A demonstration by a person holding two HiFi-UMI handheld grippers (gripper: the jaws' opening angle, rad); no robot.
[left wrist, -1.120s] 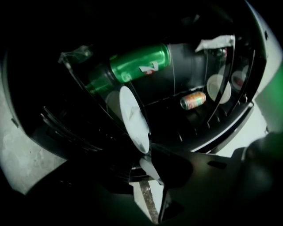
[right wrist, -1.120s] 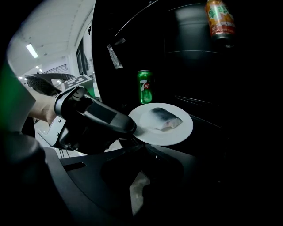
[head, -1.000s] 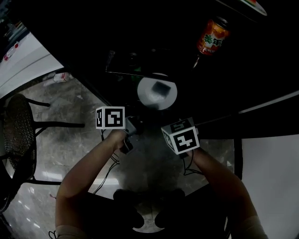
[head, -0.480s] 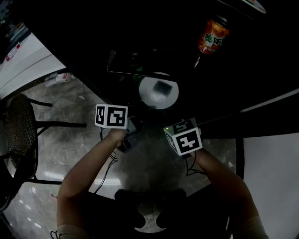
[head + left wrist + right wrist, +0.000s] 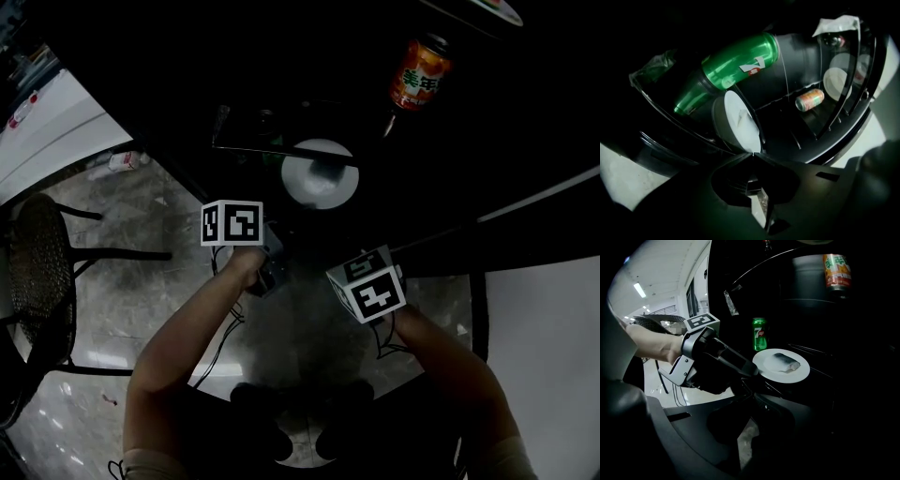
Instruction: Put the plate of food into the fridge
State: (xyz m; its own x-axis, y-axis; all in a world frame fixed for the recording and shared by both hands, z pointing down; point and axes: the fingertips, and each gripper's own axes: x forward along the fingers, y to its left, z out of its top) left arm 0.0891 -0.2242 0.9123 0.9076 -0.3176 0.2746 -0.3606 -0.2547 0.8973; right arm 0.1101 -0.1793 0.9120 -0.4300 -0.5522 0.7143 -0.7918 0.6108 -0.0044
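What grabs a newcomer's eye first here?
A round white plate carrying a pale slab of food glows on a shelf in the dark fridge, the left gripper, jaws just closed, pinching its rim. A green soda can stands behind; an orange can sits higher up.

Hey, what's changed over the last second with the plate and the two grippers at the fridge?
The left gripper edged forward and its jaws have just been closing. They now pinch the plate by its near rim, and the plate looks pushed slightly forward. The right gripper stayed shut and empty, almost in place. The orange can and the green can did not move.
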